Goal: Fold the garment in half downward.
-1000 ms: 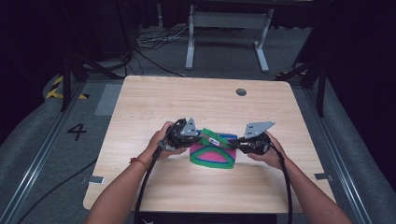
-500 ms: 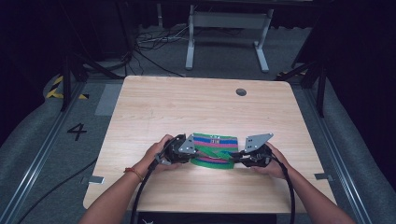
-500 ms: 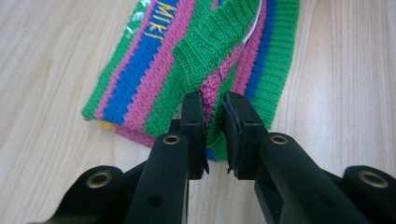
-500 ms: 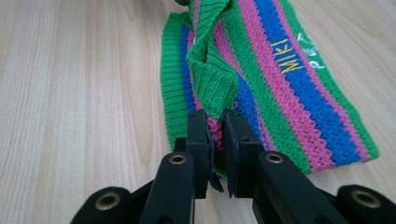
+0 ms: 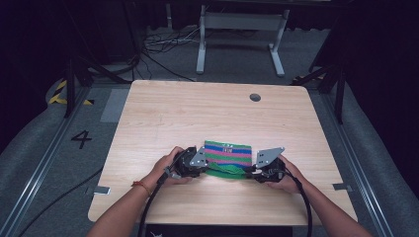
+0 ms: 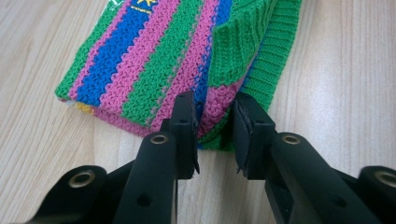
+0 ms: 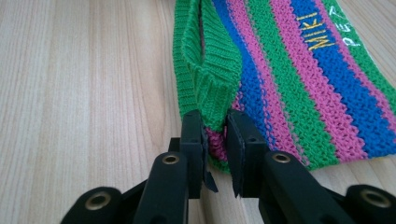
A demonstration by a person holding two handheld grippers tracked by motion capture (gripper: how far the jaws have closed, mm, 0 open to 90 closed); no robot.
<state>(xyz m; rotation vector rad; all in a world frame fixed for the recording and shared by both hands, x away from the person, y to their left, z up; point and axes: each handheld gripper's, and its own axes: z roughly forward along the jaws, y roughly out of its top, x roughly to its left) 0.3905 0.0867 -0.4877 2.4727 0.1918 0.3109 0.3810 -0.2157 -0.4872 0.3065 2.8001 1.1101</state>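
A knitted garment (image 5: 228, 153) striped green, pink and blue lies folded flat on the wooden table (image 5: 197, 113), near its front edge. My left gripper (image 5: 205, 170) holds its near left corner, and my right gripper (image 5: 248, 173) holds its near right corner. In the left gripper view the jaws (image 6: 213, 105) close on the garment's (image 6: 154, 60) thick folded edge beside a green ribbed band. The right gripper (image 7: 215, 119) pinches the garment's (image 7: 299, 79) corner under a green ribbed cuff; yellow letters show on a blue stripe.
A round cable hole (image 5: 255, 97) sits at the table's far right. Beyond the table stand a grey metal frame (image 5: 242, 29) and floor cables (image 5: 163, 42). A "4" (image 5: 81, 139) is marked on the floor at the left. Bare wood surrounds the garment.
Both grippers came toward the front edge and down, drawing the garment from a raised, bunched shape into a flat folded rectangle on the table.
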